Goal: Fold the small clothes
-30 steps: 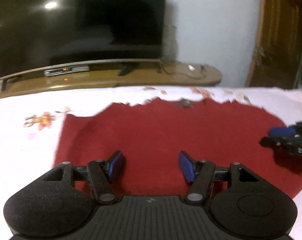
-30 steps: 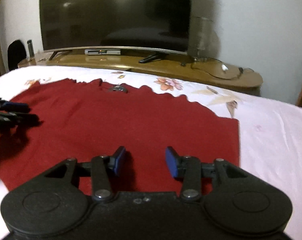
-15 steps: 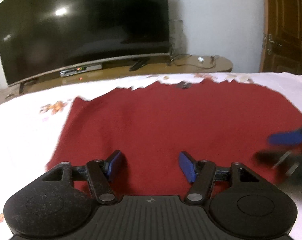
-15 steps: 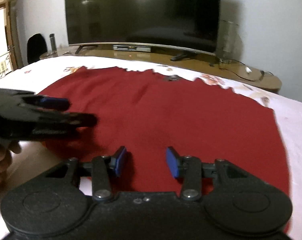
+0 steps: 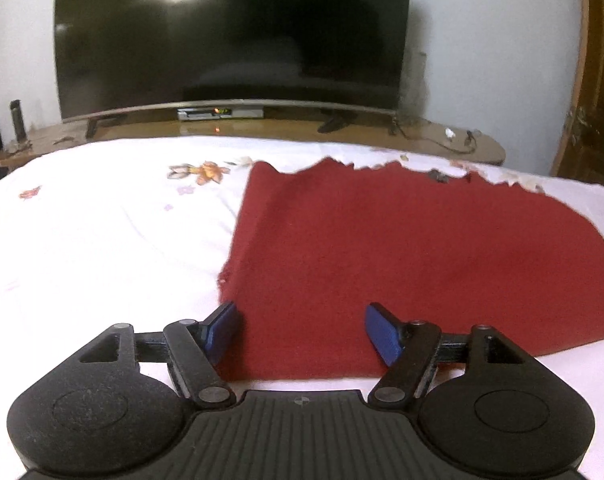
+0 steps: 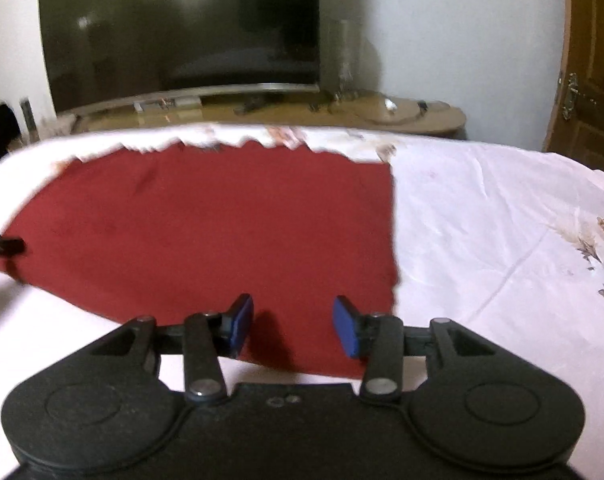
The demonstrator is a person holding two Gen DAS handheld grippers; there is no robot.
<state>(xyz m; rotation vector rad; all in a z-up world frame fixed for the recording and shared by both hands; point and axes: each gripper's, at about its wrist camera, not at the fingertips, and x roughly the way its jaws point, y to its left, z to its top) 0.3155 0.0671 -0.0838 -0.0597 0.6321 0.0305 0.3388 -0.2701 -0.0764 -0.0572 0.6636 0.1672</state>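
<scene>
Presently, my left gripper (image 5: 300, 334) hung over the near left corner of the red cloth (image 5: 402, 264), jaws widening with nothing clamped. My right gripper (image 6: 294, 330) stood part open over the near right corner, gripping nothing. The cloth lay flat on the white bed sheet (image 6: 482, 240). Beyond stood a dark television (image 5: 230, 36).
</scene>
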